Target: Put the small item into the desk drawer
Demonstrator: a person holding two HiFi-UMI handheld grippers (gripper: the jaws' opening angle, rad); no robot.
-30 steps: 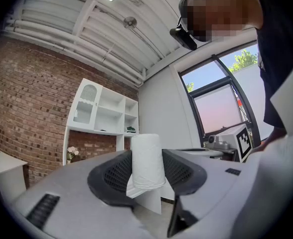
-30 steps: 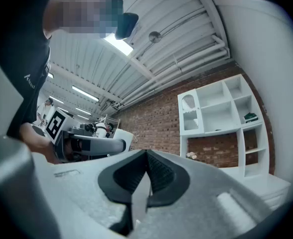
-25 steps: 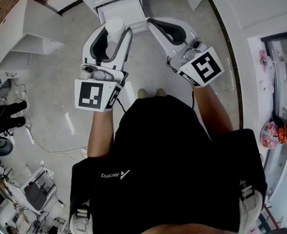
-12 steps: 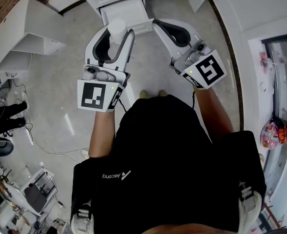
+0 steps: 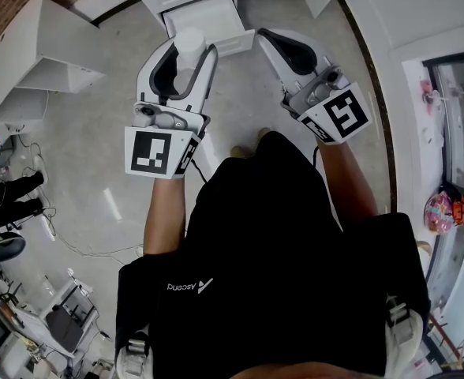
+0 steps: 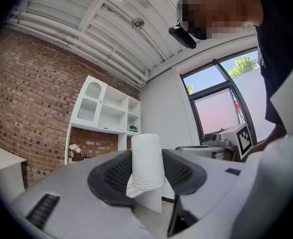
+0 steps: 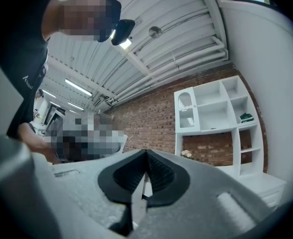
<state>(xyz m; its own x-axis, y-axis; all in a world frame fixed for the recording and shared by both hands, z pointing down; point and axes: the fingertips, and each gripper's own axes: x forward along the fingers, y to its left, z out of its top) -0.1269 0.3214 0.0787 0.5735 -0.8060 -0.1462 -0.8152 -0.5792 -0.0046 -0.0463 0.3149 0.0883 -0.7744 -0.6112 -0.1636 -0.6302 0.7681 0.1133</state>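
A small white roll (image 5: 189, 47) stands upright between the jaws of my left gripper (image 5: 191, 52), which is shut on it. It hangs just in front of the open white desk drawer (image 5: 212, 13) at the top of the head view. In the left gripper view the roll (image 6: 147, 161) fills the gap between the black pads (image 6: 117, 176) of the left gripper (image 6: 147, 169). My right gripper (image 5: 270, 39) hovers to the right of the drawer, shut with nothing in it. In the right gripper view the right gripper (image 7: 145, 176) shows its pads meeting.
White shelving (image 5: 54, 50) stands on the left and a white counter (image 5: 429, 14) runs along the right. A bystander's legs (image 5: 11, 192), a chair (image 5: 66, 318) and floor cables lie at the lower left. The left gripper view shows a brick wall with a white shelf unit (image 6: 104, 108).
Both grippers have shifted a little up and to the right, the left one carrying the roll nearer the drawer. The person's feet have moved.
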